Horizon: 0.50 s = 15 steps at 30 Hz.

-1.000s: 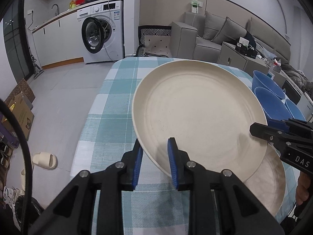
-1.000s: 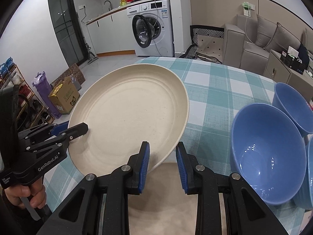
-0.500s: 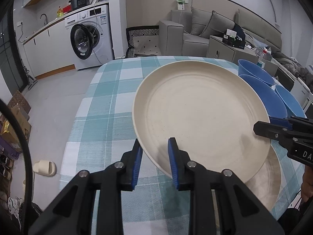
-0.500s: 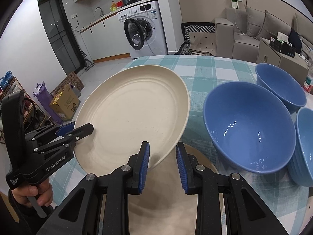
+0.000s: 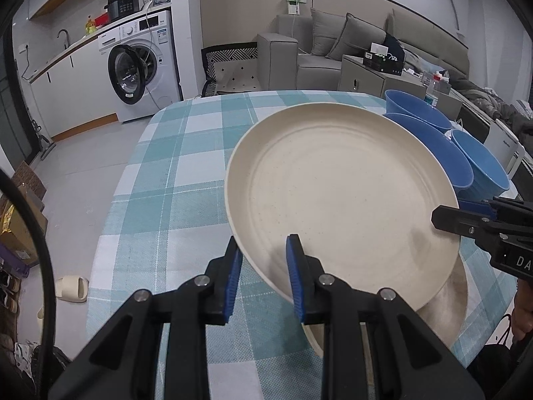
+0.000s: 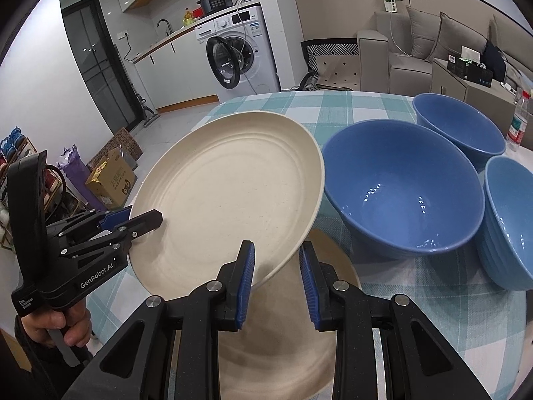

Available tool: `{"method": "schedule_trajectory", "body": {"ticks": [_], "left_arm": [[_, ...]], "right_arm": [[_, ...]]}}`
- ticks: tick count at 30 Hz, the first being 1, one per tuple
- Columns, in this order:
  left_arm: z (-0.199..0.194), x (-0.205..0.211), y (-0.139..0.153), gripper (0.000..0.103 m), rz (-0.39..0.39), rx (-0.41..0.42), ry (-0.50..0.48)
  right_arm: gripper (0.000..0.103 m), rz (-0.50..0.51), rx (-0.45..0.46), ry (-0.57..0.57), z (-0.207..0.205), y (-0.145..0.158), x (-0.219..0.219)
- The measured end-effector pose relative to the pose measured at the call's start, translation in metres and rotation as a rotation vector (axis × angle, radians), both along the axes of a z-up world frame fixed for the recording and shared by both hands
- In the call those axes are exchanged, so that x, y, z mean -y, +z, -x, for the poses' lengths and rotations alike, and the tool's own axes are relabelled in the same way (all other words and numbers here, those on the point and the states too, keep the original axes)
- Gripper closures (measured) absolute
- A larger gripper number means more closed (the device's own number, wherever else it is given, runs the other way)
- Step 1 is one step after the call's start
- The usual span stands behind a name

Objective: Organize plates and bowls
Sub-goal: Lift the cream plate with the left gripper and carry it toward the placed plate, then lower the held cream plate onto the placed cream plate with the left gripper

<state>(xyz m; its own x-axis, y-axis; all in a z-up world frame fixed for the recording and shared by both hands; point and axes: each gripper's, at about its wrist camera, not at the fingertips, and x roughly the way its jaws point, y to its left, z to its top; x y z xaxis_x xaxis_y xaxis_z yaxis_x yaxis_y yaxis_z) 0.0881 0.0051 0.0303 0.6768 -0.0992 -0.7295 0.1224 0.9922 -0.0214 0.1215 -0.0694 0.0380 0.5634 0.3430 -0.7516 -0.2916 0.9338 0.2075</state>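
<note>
A large cream plate point(image 5: 343, 196) point(image 6: 230, 196) is held above a second cream plate point(image 5: 446, 303) point(image 6: 286, 326) that lies on the checked tablecloth. My left gripper point(image 5: 263, 270) is shut on the upper plate's near-left rim; it also shows in the right wrist view point(image 6: 133, 220). My right gripper point(image 6: 276, 280) is shut on the same plate's opposite rim and shows in the left wrist view point(image 5: 446, 215). Three blue bowls point(image 6: 403, 186) point(image 6: 459, 126) point(image 6: 513, 223) stand to the right of the plates.
The table point(image 5: 173, 180) has a teal and white checked cloth; its left edge drops to the floor. A washing machine point(image 5: 143, 66) and a grey sofa point(image 5: 336, 53) stand beyond. A water bottle point(image 6: 516, 123) stands at the far right.
Both grippers have carried the held plate toward the near side, over the lower plate and next to the blue bowls. Both grips are unchanged.
</note>
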Motion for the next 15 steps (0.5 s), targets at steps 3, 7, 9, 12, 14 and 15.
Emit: {"method": "schedule_trajectory", "body": {"ticks": [3, 7, 9, 12, 14, 15], "left_arm": [[0.003, 0.008, 0.000, 0.078, -0.006, 0.002, -0.011], [0.009, 0.015, -0.003, 0.078, -0.014, -0.003, -0.027], [0.012, 0.017, -0.004, 0.078, -0.012, -0.005, -0.034], [0.017, 0.020, -0.006, 0.078, -0.014, -0.011, -0.040], [0.019, 0.021, -0.008, 0.078, -0.013, -0.015, -0.041], [0.020, 0.022, -0.008, 0.078, -0.015, -0.018, -0.042]], "right_arm": [[0.075, -0.002, 0.000, -0.007, 0.004, -0.002, 0.006], [0.075, -0.011, -0.005, -0.017, 0.014, -0.005, 0.014], [0.075, -0.012, -0.003, -0.020, 0.018, -0.006, 0.017], [0.075, -0.015, -0.004, -0.020, 0.023, -0.007, 0.020], [0.075, -0.013, -0.001, -0.022, 0.024, -0.008, 0.021], [0.075, -0.009, -0.003, -0.022, 0.026, -0.008, 0.021]]}}
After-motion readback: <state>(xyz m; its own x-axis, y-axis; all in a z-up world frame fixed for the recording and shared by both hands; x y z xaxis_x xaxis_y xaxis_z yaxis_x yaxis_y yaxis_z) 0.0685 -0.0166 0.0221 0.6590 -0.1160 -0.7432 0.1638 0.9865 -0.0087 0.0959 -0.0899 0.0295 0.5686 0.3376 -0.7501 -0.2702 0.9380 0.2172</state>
